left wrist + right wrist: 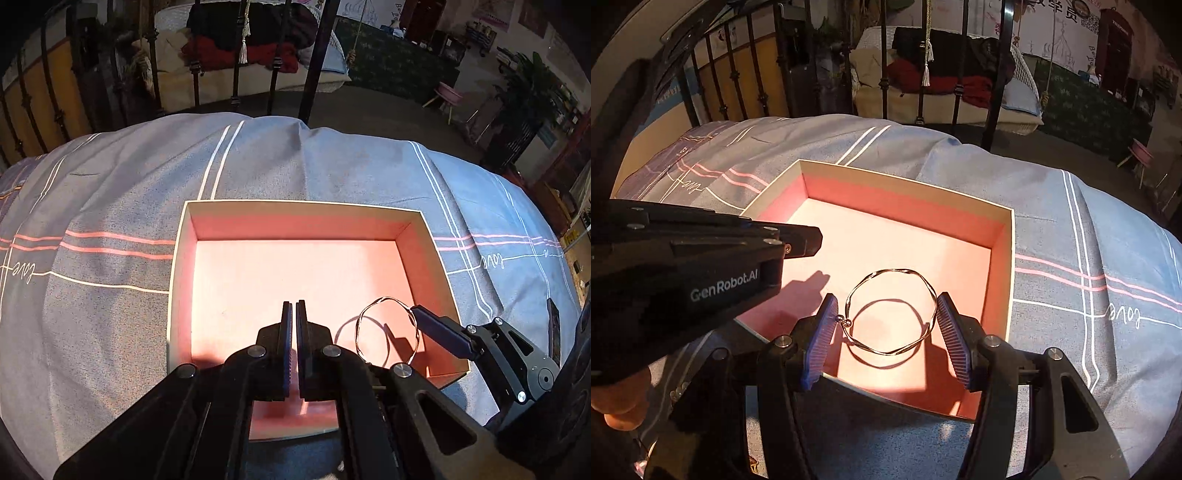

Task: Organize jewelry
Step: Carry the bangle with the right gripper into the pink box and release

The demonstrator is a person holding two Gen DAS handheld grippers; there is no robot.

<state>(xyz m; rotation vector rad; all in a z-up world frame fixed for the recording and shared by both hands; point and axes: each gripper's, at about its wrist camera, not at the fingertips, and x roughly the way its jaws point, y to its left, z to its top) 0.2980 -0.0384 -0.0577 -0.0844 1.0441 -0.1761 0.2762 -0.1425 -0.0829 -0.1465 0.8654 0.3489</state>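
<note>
Hovering over the pink box (1001,258), a wavy bangle (892,312) is clamped across by the right gripper (886,332). Left gripper (294,332) is pressed together, empty. Release is judged pending; no other jewelry is seen.

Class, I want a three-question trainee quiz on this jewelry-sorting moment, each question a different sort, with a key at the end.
1. True or false: the left tongs are spread wide apart.
2. Which tongs hold the bangle? A) left B) right C) neither
3. Fill in: the bangle hangs above the floor of the open ______, casting a shadow there.

Key
1. False: their pads are nearly together, with nothing between them.
2. B: the right tongs grip it across its width.
3. Box: pink-lined, sitting on the grey striped bedsheet.
</note>
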